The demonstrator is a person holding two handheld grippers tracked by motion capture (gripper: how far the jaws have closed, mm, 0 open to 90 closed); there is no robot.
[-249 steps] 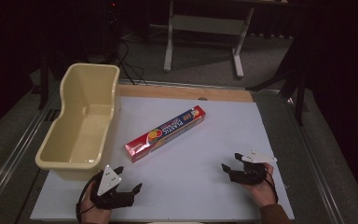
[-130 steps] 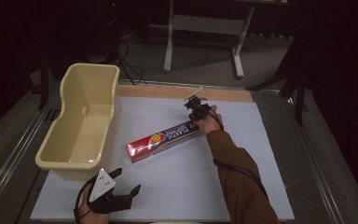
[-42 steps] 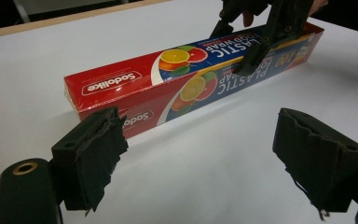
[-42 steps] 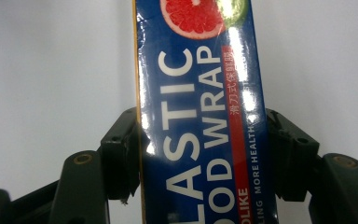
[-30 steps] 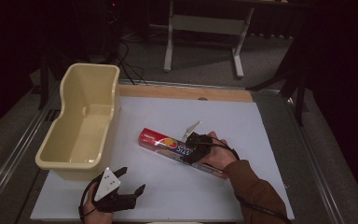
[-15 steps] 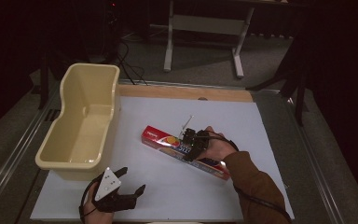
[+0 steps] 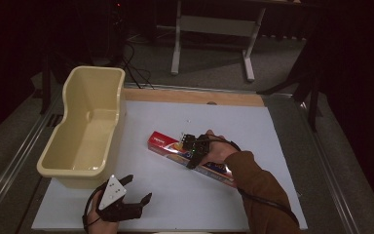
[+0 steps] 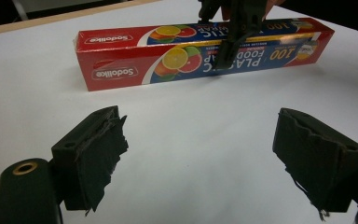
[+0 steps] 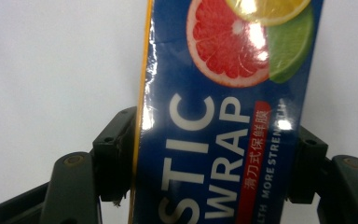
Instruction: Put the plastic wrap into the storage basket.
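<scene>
White table (image 7: 272, 126), cream tub (image 7: 85, 131) at its left edge. The plastic-wrap box (image 7: 163, 142) lies flat mid-table, askew. The right gripper (image 7: 191, 152) straddles its middle; its jaws have just been opening and stand beside the box walls, whether touching cannot be told. The left gripper (image 7: 136, 191) rests spread wide, holding nothing. Risk: a lift on so loose a hold would likely let the long box tip or slide out.

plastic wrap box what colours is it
Red and blue plastic wrap box with citrus pictures; left gripper view.
</scene>
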